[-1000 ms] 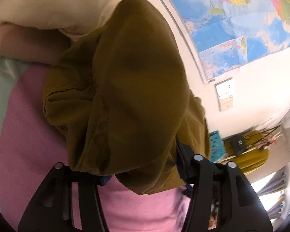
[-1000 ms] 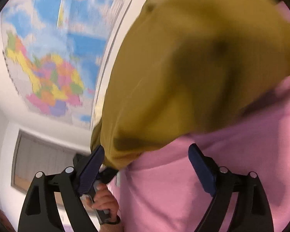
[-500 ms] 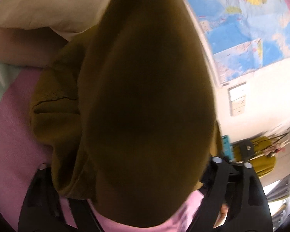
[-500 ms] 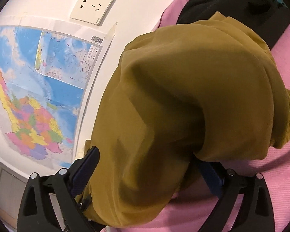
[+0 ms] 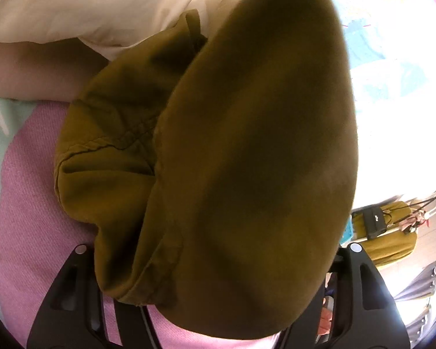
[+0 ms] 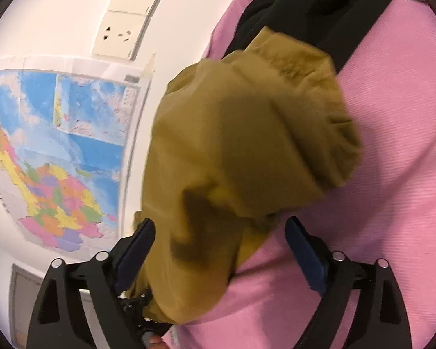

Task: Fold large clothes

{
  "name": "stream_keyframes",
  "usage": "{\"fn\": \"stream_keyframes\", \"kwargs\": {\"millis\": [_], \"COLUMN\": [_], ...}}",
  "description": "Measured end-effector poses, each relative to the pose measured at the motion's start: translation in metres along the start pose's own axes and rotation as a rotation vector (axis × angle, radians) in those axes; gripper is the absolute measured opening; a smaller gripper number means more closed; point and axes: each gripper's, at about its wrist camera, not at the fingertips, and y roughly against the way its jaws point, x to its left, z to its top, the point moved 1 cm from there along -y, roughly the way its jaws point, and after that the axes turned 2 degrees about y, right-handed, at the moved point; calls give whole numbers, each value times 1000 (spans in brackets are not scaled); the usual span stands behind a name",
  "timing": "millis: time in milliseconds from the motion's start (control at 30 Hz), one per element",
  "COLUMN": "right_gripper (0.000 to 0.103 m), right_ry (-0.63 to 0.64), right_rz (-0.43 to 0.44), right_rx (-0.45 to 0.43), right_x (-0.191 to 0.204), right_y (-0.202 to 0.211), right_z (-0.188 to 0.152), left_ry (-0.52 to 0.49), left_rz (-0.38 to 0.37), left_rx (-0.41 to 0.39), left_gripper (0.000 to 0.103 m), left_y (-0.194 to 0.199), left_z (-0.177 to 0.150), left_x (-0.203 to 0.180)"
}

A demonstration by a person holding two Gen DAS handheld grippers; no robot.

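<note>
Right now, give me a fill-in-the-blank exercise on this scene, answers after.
1. The mustard garment lies on a ___ blanket.
2. On the wall, below the two power sockets, hangs a colourful ___.
3. Beyond the mustard garment in the left wrist view lies a cream ___.
4. Past the mustard garment in the right wrist view lies a ___ garment on the blanket.

Answers: pink; map; pillow; black

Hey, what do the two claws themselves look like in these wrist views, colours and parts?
Both are matte black plastic with triangular cut-outs in the finger frames and small silver screw heads near the top. The right claw has dark navy blue pads on the inner faces of its fingers. On the left claw the pads are hidden behind olive cloth. No cables or sleeves show.
</note>
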Motion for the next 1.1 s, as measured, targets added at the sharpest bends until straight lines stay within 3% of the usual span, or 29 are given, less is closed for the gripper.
{"fn": "stream_keyframes", "kwargs": {"millis": [233,300,333,367,433,500,533,633,700,767,800,833,867,900,1000,1100], "right_gripper": [98,98,88,67,56,64,80,92,92,82,65,50,40,37,30,27], "right_ry": [26,45,65,93,129,150,159,143,154,188,224,248,265,279,360,405], "right_rz": [-83,-72,-72,-75,-47,-39,-37,-28,-40,-82,-103,-117,-107,-93,-73,-36], "right_rx": [-27,-34,-32,-44,-51,-35,-8,36,49,65,59,64,74,77,68,49], "right_x": [17,23,26,28,31,33,36,36,42,46,47,47,48,48,63,77], "right_y": [-34,-39,-40,-38,-32,-30,-35,-48,-56,-63,-62,-61,-59,-56,-45,-33], "right_z": [23,26,27,27,29,32,34,38,40,40,39,39,38,37,32,31], "left_ry": [-6,5,12,21,30,45,50,46,31,18,13,5,-2,-20,-73,-131], "left_rz": [10,8,3,-2,-21,-26,-30,-19,-7,19,33,44,47,54,58,58], "left_rx": [9,24,30,37,47,53,55,61,61,63,63,65,68,66,53,39], "left_gripper": [63,66,67,68,76,81,84,87,86,78,68,66,56,45,30,27], "left_y": [-15,-18,-19,-20,-24,-27,-29,-35,-38,-41,-41,-42,-43,-42,-37,-30], "left_z": [6,10,13,16,20,25,28,35,38,42,44,46,48,50,52,54], "left_x": [-4,-2,-1,0,0,-1,-2,-6,-8,-10,-10,-10,-10,-11,-23,-38]}}
